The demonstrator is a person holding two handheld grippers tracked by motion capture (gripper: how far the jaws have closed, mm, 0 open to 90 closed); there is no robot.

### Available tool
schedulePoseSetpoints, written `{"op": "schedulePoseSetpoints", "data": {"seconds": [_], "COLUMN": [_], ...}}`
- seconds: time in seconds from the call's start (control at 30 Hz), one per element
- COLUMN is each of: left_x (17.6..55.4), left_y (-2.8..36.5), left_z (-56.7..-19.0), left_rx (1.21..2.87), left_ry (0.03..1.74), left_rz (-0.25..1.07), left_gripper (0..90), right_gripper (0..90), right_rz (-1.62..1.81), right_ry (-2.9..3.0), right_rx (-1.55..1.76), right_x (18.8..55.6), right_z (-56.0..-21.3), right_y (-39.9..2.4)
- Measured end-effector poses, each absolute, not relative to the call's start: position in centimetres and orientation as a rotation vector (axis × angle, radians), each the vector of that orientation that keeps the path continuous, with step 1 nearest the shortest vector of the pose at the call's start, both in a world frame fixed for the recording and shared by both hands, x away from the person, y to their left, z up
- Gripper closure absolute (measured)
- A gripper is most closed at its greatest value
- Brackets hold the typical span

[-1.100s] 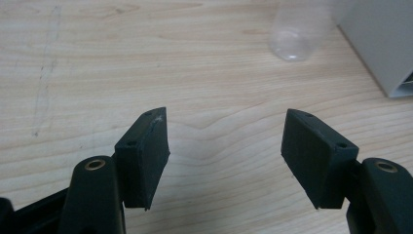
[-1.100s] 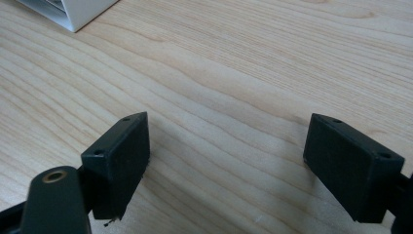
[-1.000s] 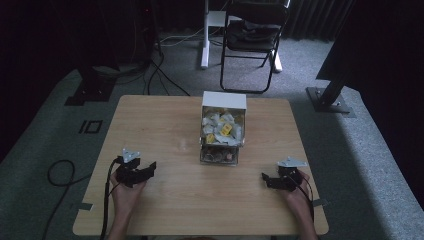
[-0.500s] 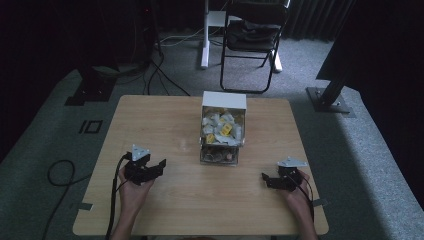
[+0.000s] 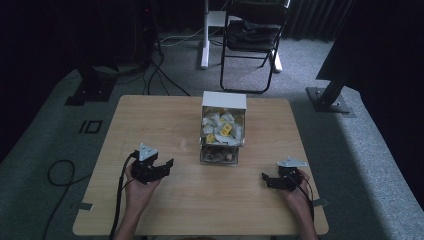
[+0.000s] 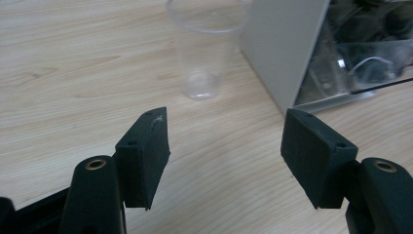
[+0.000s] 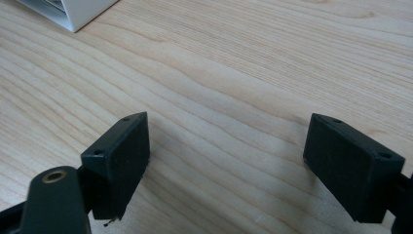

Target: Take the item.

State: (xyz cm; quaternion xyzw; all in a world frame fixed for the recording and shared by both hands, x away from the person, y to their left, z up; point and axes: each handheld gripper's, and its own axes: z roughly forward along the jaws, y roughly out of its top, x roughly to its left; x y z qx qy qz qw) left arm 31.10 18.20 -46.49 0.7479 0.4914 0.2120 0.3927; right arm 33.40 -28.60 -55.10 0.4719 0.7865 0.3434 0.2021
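Observation:
A white box (image 5: 223,104) with a clear front stands mid-table, holding several white and yellow packets (image 5: 220,130). In the left gripper view its white side (image 6: 282,48) is at the right, with a clear plastic cup (image 6: 207,48) upright just left of it. My left gripper (image 5: 167,167) points toward the box from the left, raised a little off the table (image 5: 150,115). It is open (image 6: 226,146) with nothing between its jaws, the cup straight ahead. My right gripper (image 5: 266,181) rests low at the front right. It is open (image 7: 226,151) over bare wood, with a box corner (image 7: 73,9) far off.
A black folding chair (image 5: 252,40) stands beyond the table's far edge. A stand's base (image 5: 330,100) lies on the carpet at the right. Cables (image 5: 60,175) trail on the floor at the left. Bare wood lies between the two grippers.
My left gripper has moved to the right, toward the box and the cup, and lifted slightly. Its jaws keep the same width. The right gripper has stayed put.

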Motion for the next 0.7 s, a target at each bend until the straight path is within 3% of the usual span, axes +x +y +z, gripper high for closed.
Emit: {"op": "schedulePoseSetpoints", "data": {"seconds": [0.7], "left_x": [31.5], "left_y": [15.3], "left_z": [-45.6], "left_rx": [1.909], "left_ry": [1.135], "left_rz": [0.501], "left_gripper": [35.1], "right_gripper": [16.9], "right_rz": [0.959], "right_ry": [2.196], "right_rx": [1.319], "right_x": [33.4], "right_z": [-55.1], "right_y": [-28.6]}}
